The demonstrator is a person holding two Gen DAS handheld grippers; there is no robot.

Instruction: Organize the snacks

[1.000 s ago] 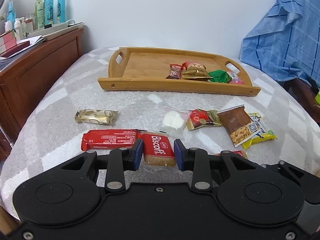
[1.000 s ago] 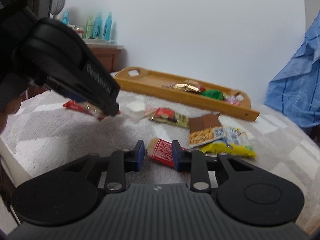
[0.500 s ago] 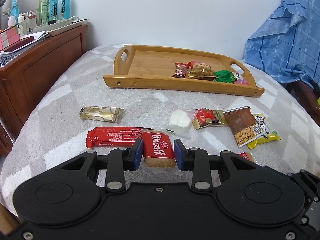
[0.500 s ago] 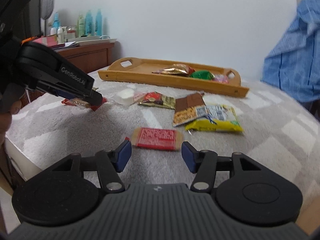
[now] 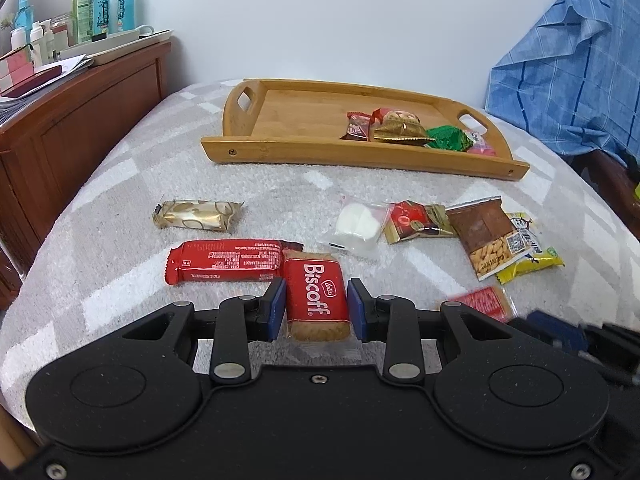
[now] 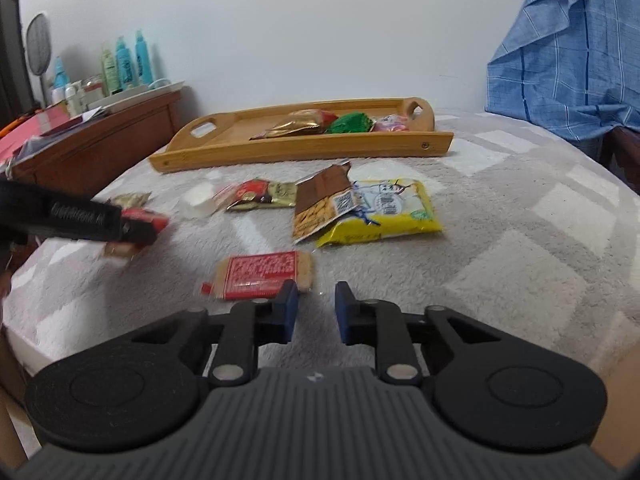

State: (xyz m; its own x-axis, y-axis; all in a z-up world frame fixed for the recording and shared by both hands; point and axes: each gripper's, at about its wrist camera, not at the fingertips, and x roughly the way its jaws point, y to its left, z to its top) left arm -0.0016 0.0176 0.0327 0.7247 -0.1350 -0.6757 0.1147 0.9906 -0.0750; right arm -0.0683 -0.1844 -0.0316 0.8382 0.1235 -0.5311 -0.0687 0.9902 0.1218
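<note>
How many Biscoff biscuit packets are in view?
2: one Biscoff packet between the left gripper's pads, and a second biscuit packet, back side up, lies before the right gripper. Others may be hidden.

In the left wrist view the right claw [image 5: 560, 336] is a dark smear cut by the lower right edge beside a blurred red biscuit packet [image 5: 486, 302], while in the right wrist view the left claw [image 6: 132, 232] blurs over its packet, whose label cannot be read.

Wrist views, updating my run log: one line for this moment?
left gripper: shut on red Biscoff biscuit packet | right gripper: closing, empty
</note>
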